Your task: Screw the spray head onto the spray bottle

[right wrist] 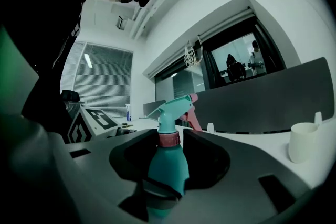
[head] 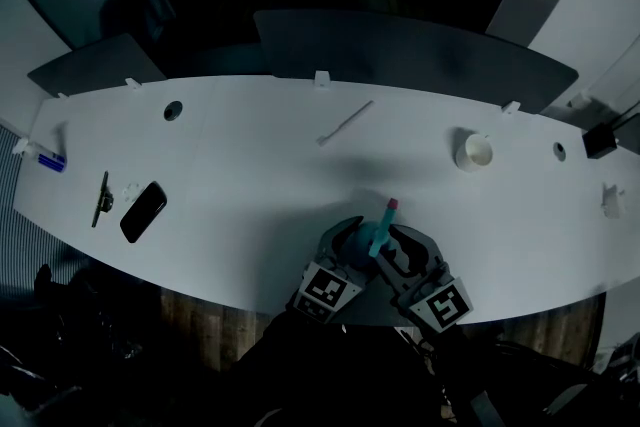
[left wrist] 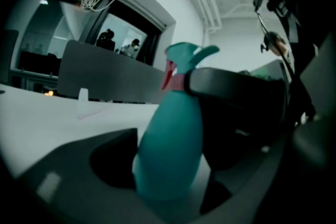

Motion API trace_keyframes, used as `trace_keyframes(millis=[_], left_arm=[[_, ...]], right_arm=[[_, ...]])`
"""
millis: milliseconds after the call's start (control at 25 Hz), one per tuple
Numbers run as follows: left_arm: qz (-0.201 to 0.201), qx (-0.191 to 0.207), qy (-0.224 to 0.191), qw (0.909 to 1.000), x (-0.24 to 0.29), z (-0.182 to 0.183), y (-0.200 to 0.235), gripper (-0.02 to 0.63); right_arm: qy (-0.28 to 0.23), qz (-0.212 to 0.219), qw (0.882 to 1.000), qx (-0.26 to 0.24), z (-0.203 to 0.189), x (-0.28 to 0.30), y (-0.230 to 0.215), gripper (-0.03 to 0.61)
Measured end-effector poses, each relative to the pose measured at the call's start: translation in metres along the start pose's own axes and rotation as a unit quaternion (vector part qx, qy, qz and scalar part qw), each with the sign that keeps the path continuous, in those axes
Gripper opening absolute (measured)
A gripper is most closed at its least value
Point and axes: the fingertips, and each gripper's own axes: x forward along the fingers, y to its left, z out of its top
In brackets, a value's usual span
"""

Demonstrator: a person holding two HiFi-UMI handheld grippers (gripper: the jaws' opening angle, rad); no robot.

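Note:
A teal spray bottle (head: 377, 242) stands near the front edge of the white table (head: 250, 155), between both grippers. Its teal spray head (right wrist: 170, 107) with a pink trigger sits on a pink collar (right wrist: 169, 139). My left gripper (left wrist: 173, 181) is shut on the bottle's body (left wrist: 170, 149), low down. My right gripper (right wrist: 169, 145) is shut on the pink collar under the spray head; its dark jaw also shows in the left gripper view beside the spray head (left wrist: 186, 57). In the head view the left gripper (head: 360, 237) and right gripper (head: 392, 240) meet at the bottle.
A white cup (head: 474, 151) stands at the right of the table, also the cup (right wrist: 303, 141) in the right gripper view. A black phone (head: 143, 211) and a dark pen (head: 100, 198) lie at the left. A thin white stick (head: 345, 123) lies mid-table. Dark partitions (head: 400, 45) line the far edge.

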Motion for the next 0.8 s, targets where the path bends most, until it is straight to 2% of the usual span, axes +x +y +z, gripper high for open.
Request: trace_keyframes(millis=[160, 320, 480, 640, 800], left_arm=[[-0.001, 0.003, 0.003, 1.0, 0.0, -0.001, 0.0, 0.376], [-0.002, 0.007, 0.006, 1.0, 0.0, -0.002, 0.0, 0.376], [-0.004, 0.011, 0.009, 0.9999, 0.001, -0.002, -0.001, 0.376], [0.009, 0.004, -0.007, 0.9999, 0.001, -0.001, 0.001, 0.376], [0.034, -0.005, -0.021, 0.9992, 0.0, -0.001, 0.001, 0.376]], right_arm=[[0.016, 0.008, 1.0, -0.018, 0.008, -0.003, 0.001, 0.135], [0.074, 0.012, 0.995, -0.072, 0.006, 0.003, 0.005, 0.135], [0.092, 0.002, 0.994, -0.051, 0.006, 0.008, 0.003, 0.133], [0.057, -0.002, 0.998, -0.019, 0.008, 0.006, -0.001, 0.132], [-0.007, -0.038, 0.999, -0.003, 0.007, 0.001, -0.002, 0.13]])
